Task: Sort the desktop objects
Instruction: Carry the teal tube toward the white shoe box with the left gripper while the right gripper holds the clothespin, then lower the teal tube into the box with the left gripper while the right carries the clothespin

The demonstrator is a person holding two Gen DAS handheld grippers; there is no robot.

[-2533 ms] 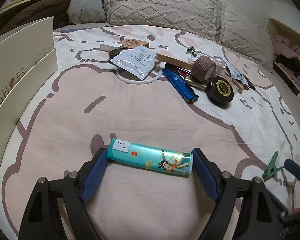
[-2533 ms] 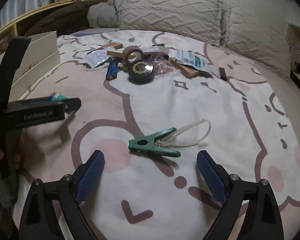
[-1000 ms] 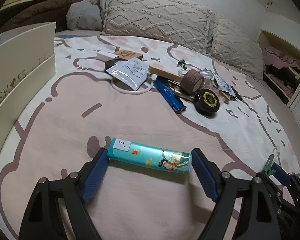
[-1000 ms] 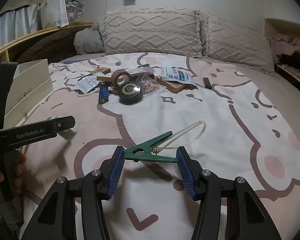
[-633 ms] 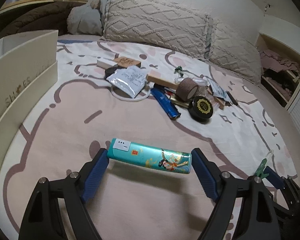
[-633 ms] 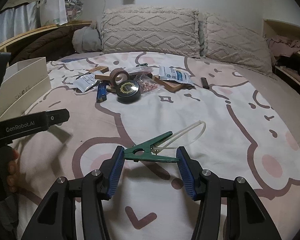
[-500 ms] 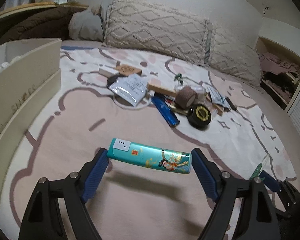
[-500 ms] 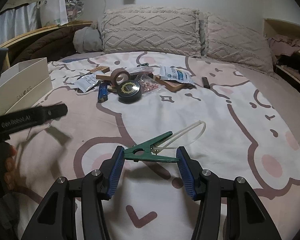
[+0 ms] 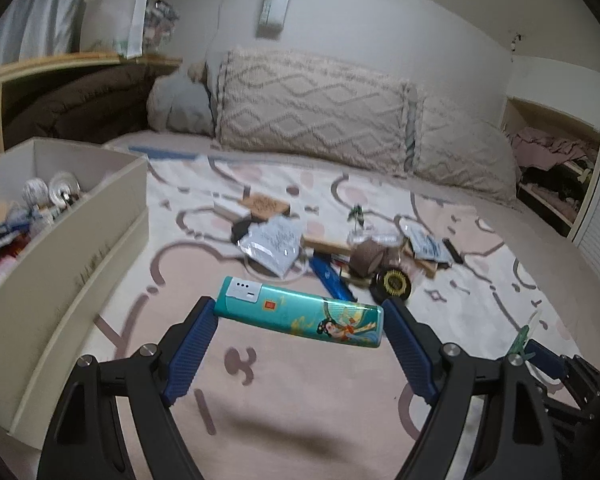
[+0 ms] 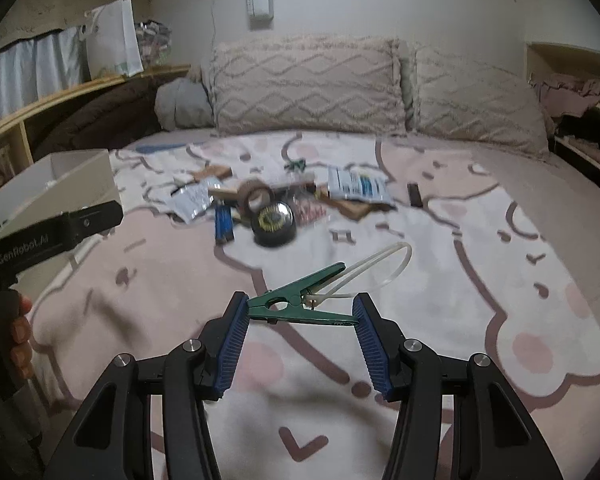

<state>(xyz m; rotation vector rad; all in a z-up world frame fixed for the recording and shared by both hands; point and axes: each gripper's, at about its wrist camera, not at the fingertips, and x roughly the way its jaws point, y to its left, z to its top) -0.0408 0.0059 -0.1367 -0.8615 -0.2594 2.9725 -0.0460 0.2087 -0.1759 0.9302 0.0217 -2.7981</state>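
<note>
My left gripper is shut on a teal power bank with a painted figure, gripped end to end and carried clear of the bed. My right gripper is shut on a green clothes peg with a white loop tied to it, also lifted off the blanket. In the left wrist view the peg shows at the lower right. An open cream box with several small items inside stands to the left; its corner appears in the right wrist view.
A pile of small items lies mid-bed: a black round tin, a brown tape roll, a blue lighter, a foil pouch, a printed packet. Pillows line the headboard. A hand holds the left gripper's handle.
Both grippers have risen with their loads. The left one climbed more and tipped up, so the cream box's inside and the wall now show. The bed items look farther off.
</note>
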